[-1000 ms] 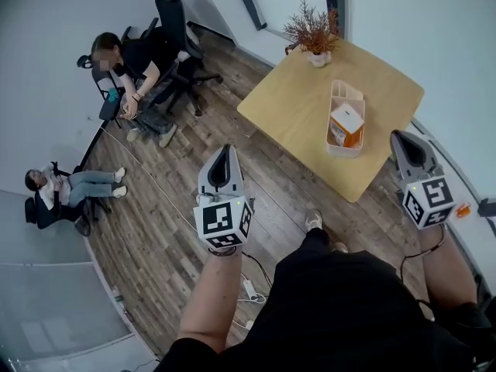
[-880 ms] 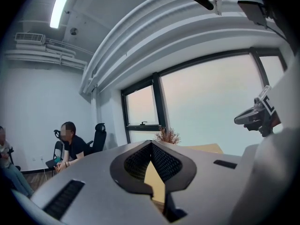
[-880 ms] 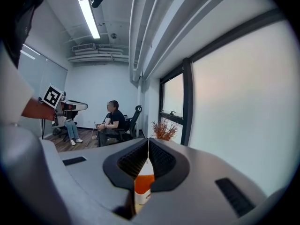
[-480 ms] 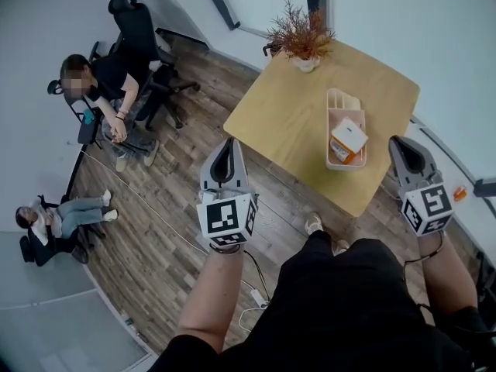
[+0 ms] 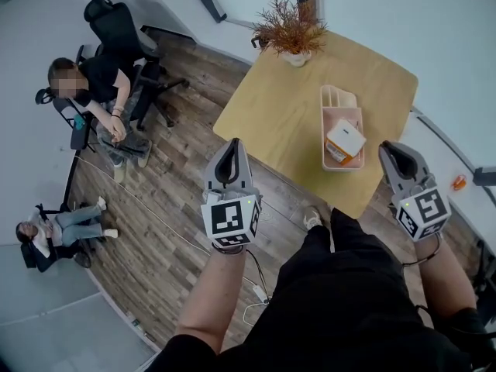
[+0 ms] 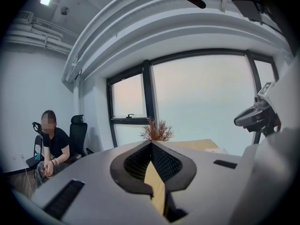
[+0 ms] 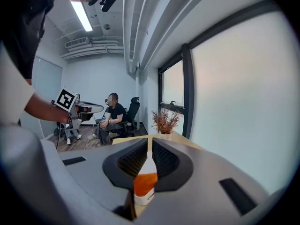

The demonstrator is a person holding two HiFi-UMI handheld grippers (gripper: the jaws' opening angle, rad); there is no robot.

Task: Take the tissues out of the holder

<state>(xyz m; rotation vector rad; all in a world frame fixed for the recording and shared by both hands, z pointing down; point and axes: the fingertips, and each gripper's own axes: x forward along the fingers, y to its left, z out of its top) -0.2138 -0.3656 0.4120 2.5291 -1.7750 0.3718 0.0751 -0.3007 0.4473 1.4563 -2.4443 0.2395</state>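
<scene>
A pale slotted holder (image 5: 338,99) stands on the wooden table (image 5: 271,115), with an orange-and-white tissue pack (image 5: 345,139) lying in its near end. My right gripper (image 5: 389,150) hangs shut and empty just right of the holder's near end, above the table's edge. In the right gripper view the tissue pack (image 7: 145,183) shows through the slot behind the shut right gripper (image 7: 149,141). My left gripper (image 5: 231,146) is shut and empty too, over the floor short of the table's left edge; in the left gripper view the left gripper (image 6: 151,144) points at the table.
A potted dry plant (image 5: 288,28) sits at the table's far corner. A person on an office chair (image 5: 93,91) and a second seated person (image 5: 54,235) are at the left. A cable and power strip (image 5: 256,291) lie on the wooden floor.
The table and holder have drawn nearer to both grippers and slid left in view as the person stepped forward. Both grippers stay shut and empty.
</scene>
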